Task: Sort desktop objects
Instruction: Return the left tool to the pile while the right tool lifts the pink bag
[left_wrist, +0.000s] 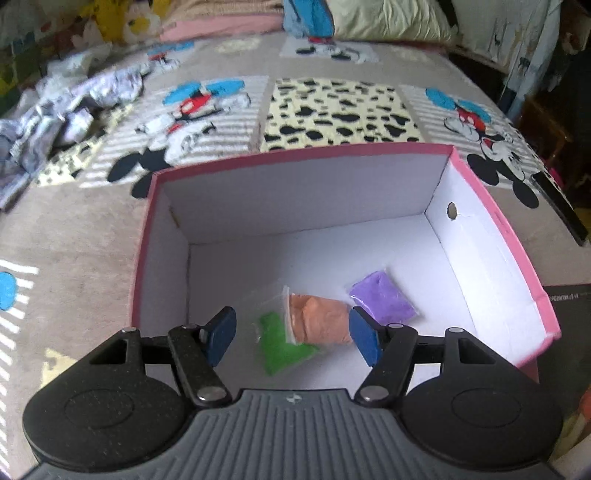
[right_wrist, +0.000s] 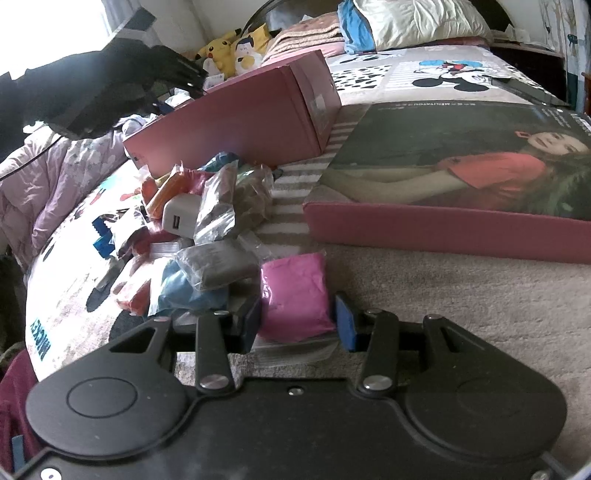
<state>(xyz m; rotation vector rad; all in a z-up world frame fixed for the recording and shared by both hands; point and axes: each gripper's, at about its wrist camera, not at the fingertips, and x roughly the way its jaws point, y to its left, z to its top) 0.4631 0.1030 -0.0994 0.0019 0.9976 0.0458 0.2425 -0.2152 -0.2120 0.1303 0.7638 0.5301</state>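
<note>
In the left wrist view my left gripper (left_wrist: 291, 334) hangs open and empty over a pink shoebox (left_wrist: 495, 221) with a white inside. In the box lie a green clay bag (left_wrist: 279, 345), an orange clay bag (left_wrist: 321, 319) and a purple clay bag (left_wrist: 382, 297). In the right wrist view my right gripper (right_wrist: 299, 323) is open around a pink clay bag (right_wrist: 295, 295) on the bedspread; the fingers flank it on both sides. A pile of several clay bags (right_wrist: 207, 236) and a white charger (right_wrist: 181, 218) lie to its left.
The pink shoebox (right_wrist: 236, 122) stands beyond the pile in the right wrist view. The box lid (right_wrist: 450, 221) with a woman's picture lies at the right. A lilac quilt (right_wrist: 62, 173), plush toys (right_wrist: 229, 48) and pillows (right_wrist: 417, 22) sit at the bed's far side.
</note>
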